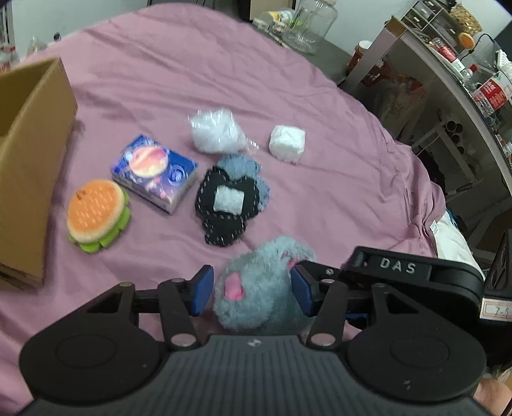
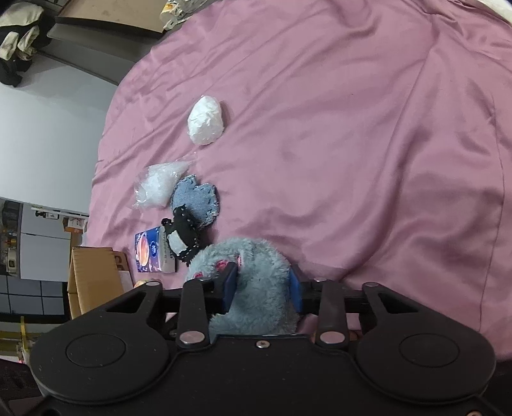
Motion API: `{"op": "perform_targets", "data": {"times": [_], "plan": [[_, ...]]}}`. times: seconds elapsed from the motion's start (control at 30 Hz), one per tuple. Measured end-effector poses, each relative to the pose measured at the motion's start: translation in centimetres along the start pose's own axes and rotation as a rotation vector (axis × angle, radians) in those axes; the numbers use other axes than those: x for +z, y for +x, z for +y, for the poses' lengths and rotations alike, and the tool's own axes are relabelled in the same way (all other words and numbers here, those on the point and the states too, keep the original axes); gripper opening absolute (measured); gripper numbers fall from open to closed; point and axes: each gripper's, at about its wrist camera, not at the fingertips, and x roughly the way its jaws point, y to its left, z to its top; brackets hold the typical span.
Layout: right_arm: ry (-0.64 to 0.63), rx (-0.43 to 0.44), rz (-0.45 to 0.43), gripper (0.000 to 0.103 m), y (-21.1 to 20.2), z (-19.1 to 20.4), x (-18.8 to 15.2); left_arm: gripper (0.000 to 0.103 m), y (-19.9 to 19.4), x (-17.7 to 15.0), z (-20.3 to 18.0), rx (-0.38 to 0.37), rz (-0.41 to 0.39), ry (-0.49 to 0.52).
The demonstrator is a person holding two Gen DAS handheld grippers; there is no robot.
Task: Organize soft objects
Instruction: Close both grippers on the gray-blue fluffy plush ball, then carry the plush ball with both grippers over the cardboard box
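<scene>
A fluffy blue-grey plush toy with pink patches lies on the pink cloth near the front. My left gripper is open around it, with a gap at the left pad. My right gripper is shut on the same plush, and its black body shows at the right of the left wrist view. A burger plush, a tissue pack, a black and denim fabric piece, a clear bag of white stuffing and a white bundle lie beyond.
An open cardboard box stands at the left, also seen in the right wrist view. Glass jars stand at the far edge. Shelves with bottles are at the right beyond the cloth's edge.
</scene>
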Motion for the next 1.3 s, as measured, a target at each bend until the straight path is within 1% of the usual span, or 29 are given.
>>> {"op": "perform_targets", "data": {"times": [0.07,0.13,0.17,0.27,0.37,0.5,0.7,0.83,1.1,1.3], "plan": [[-0.016,0.022,-0.022,0.031,-0.4,0.2,-0.1,0.044,0.5,-0.2,0.3,-0.015,0.012,-0.033],[-0.029,0.059,-0.048,0.030,-1.0,0.4,-0.2,0.041,0.4,-0.2,0.6,-0.017,0.007,-0.067],[-0.023,0.092,-0.056,0.029,-1.2,0.4,-0.3,0.041,0.1,-0.2,0.6,-0.022,-0.003,-0.074],[-0.027,0.162,-0.076,0.028,-2.0,0.7,-0.4,0.039,-1.4,0.1,0.6,-0.024,-0.047,-0.061],[-0.068,0.193,-0.110,0.028,-3.0,1.7,-0.7,0.039,-3.0,0.6,0.8,-0.030,-0.083,-0.045],[-0.086,0.216,-0.145,0.028,-4.4,2.9,-1.6,0.039,-4.7,0.9,0.9,-0.042,-0.112,-0.037],[-0.111,0.230,-0.186,0.027,-5.4,4.9,-3.3,0.038,-7.5,1.2,1.0,-0.038,-0.146,-0.006],[-0.157,0.236,-0.210,0.027,-6.0,6.9,-4.5,0.038,-9.3,1.3,1.8,-0.039,-0.168,-0.013],[-0.208,0.258,-0.239,0.027,-7.1,9.8,-6.6,0.038,-13.0,1.3,4.1,-0.053,-0.225,-0.032],[-0.237,0.264,-0.257,0.027,-7.8,11.7,-7.8,0.038,-14.8,1.3,5.1,-0.060,-0.252,-0.038]]}}
